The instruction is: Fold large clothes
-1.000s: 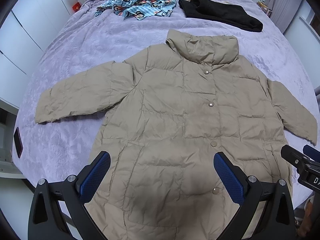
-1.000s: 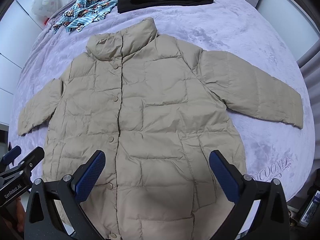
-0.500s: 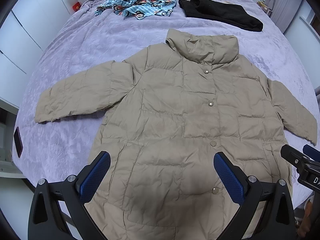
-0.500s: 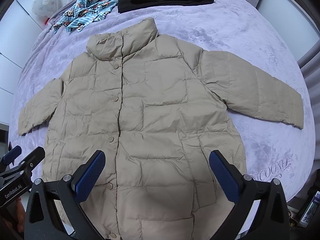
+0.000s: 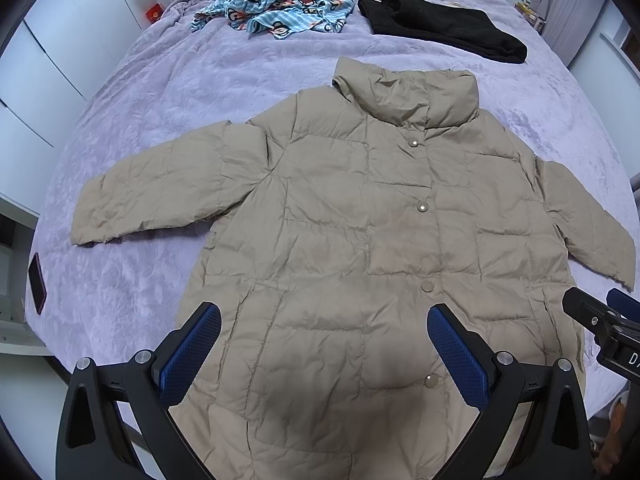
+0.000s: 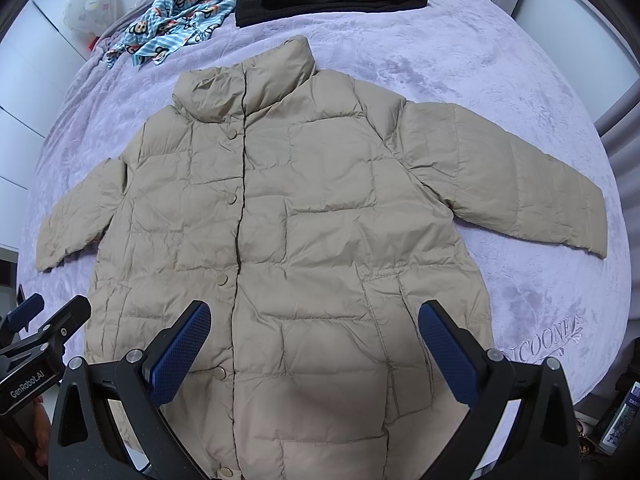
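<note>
1. Bed [image 5: 152, 92]: purple cover, carries everything. Jacket occupies near half, other clothes at far end.
2. Jacket [image 5: 360, 240]: beige quilted, flat, front up, snapped shut. Collar [image 5: 412, 96] at far end, hem nearest grippers and running off bed edge. Long axis collar-to-hem, straight away from both cameras.
3. Sleeves spread sideways, roughly across that axis. Left sleeve [image 5: 160, 192] out to left, cuff well apart from body. Right sleeve [image 6: 512, 184] out to right, same lie.
4. Black garment [image 5: 440, 28] and monkey-print fabric [image 5: 280, 8] near headboard end, well apart from jacket. Not in the way.
5. Left gripper [image 5: 324, 356]: spread wide, nothing between pads, hovering above hem, left of snap line. Left sleeve lies ahead and to its left; nearer tool for that sleeve.
6. Right gripper [image 6: 314, 352]: spread wide, empty, above hem, right of snap line. Right sleeve ahead and to its right; nearer tool for that one.
7. Key relation, judged: no fold started. Likely first move is sleeve in across body, each side taken by same-side gripper, reaching forward and outward from hem.
8. Risk, judged: puffy slick shell, pinch may slip or grab top layer only.
9. Phone [image 5: 37, 282]: dark, at left bed edge, clear of left cuff.
</note>
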`<state>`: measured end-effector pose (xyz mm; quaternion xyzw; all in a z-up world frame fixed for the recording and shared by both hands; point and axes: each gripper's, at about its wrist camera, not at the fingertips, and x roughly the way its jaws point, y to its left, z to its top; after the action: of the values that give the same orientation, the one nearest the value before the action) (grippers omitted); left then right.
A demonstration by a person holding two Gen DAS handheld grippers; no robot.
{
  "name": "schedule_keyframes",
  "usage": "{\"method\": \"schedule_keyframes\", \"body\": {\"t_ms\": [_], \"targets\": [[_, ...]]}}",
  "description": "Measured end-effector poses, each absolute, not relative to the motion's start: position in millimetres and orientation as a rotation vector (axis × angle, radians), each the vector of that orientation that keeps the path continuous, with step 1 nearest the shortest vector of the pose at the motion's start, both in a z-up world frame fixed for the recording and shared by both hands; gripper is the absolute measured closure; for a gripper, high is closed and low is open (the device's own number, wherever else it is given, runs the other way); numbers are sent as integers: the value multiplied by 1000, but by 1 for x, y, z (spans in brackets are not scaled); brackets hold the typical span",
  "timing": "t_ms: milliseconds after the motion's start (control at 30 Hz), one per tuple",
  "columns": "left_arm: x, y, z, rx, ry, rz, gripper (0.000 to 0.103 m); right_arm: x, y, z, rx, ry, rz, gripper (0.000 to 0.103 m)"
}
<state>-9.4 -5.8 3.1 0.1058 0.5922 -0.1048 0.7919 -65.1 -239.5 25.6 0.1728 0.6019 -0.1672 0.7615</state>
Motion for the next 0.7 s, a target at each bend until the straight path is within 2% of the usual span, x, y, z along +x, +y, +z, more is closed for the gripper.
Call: {"method": "schedule_keyframes", "body": {"t_ms": [700], "targets": [[-9,-6,3,228,1275,-225,0,-65,-241,25,380,1308,-364,0]]}}
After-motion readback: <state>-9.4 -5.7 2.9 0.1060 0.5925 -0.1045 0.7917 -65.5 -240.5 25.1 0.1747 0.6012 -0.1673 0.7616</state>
